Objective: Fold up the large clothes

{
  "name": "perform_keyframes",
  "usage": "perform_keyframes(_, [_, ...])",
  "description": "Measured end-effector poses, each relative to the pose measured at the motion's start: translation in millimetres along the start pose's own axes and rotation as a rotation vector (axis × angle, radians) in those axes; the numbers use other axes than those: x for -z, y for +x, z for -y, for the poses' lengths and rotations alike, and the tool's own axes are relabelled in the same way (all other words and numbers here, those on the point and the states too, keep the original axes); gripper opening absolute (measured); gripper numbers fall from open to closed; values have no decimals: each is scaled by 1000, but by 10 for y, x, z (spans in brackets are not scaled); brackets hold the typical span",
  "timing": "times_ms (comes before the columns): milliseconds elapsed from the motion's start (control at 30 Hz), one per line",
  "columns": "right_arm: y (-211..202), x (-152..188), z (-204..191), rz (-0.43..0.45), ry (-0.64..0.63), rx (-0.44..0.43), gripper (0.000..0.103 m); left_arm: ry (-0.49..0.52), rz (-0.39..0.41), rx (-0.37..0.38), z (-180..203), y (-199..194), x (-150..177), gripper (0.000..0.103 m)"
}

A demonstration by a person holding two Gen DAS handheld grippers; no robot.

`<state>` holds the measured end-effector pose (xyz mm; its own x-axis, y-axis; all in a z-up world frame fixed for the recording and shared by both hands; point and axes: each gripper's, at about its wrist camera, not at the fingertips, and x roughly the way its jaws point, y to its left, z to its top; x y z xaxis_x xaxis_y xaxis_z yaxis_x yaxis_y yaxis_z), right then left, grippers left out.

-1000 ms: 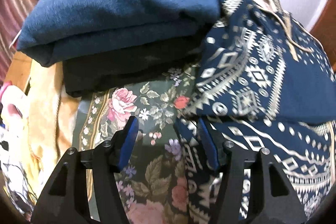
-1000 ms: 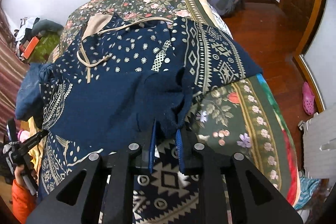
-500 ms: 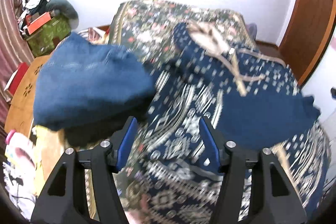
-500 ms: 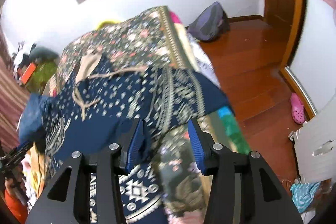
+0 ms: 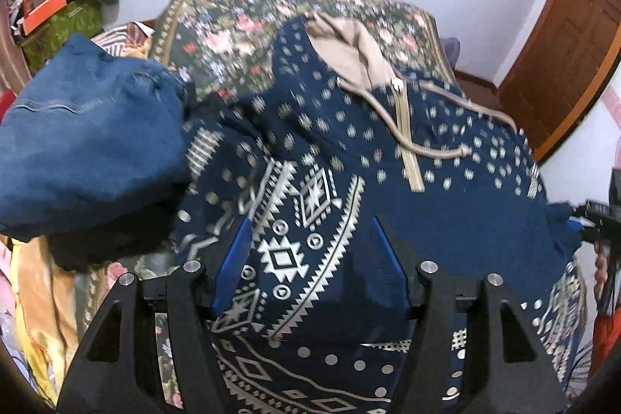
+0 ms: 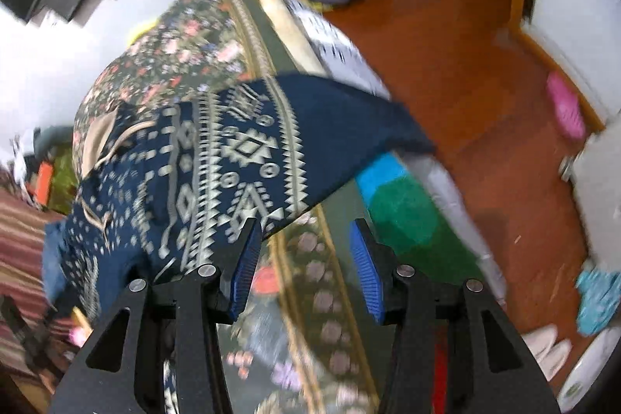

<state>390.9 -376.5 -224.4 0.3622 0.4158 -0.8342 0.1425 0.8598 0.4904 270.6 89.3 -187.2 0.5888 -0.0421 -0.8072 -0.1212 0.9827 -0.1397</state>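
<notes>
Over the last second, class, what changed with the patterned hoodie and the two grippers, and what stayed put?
The right gripper let go of the hoodie: its jaws, shut on a navy fold a second ago, now stand apart over the floral bedspread. The left gripper swung from the bedspread over the hoodie, jaws open throughout. The folded blue jeans stayed put.

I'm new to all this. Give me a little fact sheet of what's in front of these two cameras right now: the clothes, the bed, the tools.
setting: bedroom, bed with floral bedspread
main garment: navy patterned hoodie, spread on the bed, tan zipper and drawstrings showing
sleeve: one patterned sleeve lies toward the bed edge
other clothes: folded blue jeans on a dark garment, beside the hoodie
left gripper: fingers apart above the hoodie, gripping nothing
right gripper: fingers apart over the bedspread, nothing between them
floor: wooden floor
</notes>
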Motion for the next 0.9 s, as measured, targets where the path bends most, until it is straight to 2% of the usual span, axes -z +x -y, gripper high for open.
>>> perform_keyframes(267, [253,-296,201,-6,165,-78,44,23,-47,-12,74,234,105,62])
perform_keyframes(433, [279,-454,221,34,193,-25,41,18,-49,-21,53,259,113,62])
perform_keyframes(500, [241,-499,145,62,158,42,26,21,-47,-28,48,253,120,62])
perform_keyframes(533, [215,-515,100,73,136,66,12,23,-45,-34,46,242,124,62])
perform_keyframes(567, [202,-530,68,82,121,76,9,26,-42,-38,42,229,127,62])
perform_keyframes(733, [-275,-477,-386,212,-35,54,6,43,-22,-54,19,126,134,62])
perform_keyframes(900, [-969,-281,-1023,353,-227,-47,6,56,9,-54,19,-26,131,62])
